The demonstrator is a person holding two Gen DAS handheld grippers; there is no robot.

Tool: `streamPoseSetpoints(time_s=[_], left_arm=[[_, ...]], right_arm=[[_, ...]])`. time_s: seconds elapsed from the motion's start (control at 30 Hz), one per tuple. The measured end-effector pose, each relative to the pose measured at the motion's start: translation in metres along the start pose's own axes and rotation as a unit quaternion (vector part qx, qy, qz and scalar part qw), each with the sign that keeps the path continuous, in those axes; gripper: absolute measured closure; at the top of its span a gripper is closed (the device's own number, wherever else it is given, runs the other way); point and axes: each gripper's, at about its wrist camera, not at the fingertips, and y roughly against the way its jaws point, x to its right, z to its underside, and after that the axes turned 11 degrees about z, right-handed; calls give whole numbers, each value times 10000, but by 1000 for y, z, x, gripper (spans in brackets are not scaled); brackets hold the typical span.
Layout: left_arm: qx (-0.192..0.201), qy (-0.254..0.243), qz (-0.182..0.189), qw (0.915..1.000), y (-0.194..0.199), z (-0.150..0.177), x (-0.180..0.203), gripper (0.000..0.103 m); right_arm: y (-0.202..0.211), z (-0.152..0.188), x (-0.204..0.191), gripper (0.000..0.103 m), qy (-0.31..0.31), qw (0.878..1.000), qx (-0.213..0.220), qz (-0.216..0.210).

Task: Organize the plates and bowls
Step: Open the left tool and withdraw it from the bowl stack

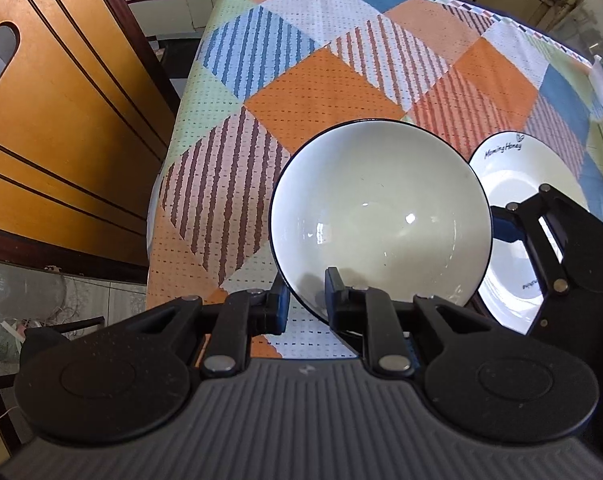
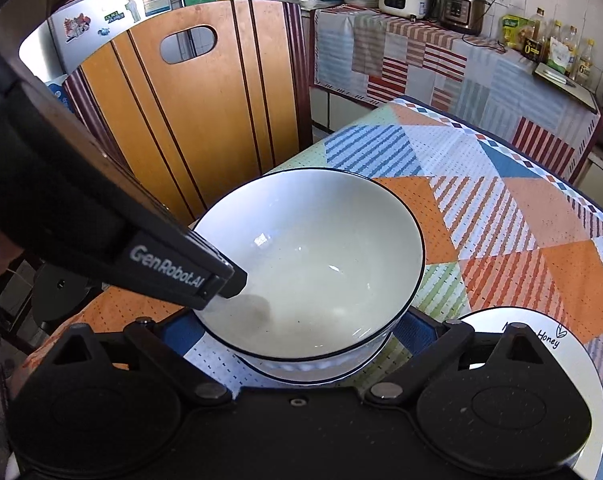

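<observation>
Left gripper (image 1: 307,300) nearest the lens: its blue pads are clamped on the near rim of the white bowl (image 1: 381,216), one pad outside the wall, the other inside. The bowl has a thin dark rim line and sits tilted toward the camera, just ahead of the fingers. In the right wrist view, the right gripper (image 2: 301,340) stands with its jaws spread wide to either side of the bowl's base; whether the pads touch the wall cannot be told. There the bowl appears to sit in a second bowl (image 2: 309,372), only its lower edge showing. Right of the fingers, partly under the right gripper's body, lies a white plate (image 1: 501,168) lettered "Morning Honey". All rest on a table with a patchwork cloth (image 1: 321,92) running beyond the fingertips. Left of and beyond the table stands a wooden chair back (image 2: 205,120). Farthest off, a counter (image 2: 441,64) with cookers and bottles.
</observation>
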Motion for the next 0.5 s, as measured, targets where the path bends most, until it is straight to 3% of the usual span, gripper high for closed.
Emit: streamPoseSetpoints(time_s=[0.3, 0.5], left_arm=[[29, -138, -497, 9987, -16, 3, 6, 87], [106, -143, -422, 9990, -12, 2, 4, 86]], right_arm=[[-11, -2, -11, 3, 185, 9990, -160, 370], [-9, 3, -8, 1, 44, 9991, -152, 381]])
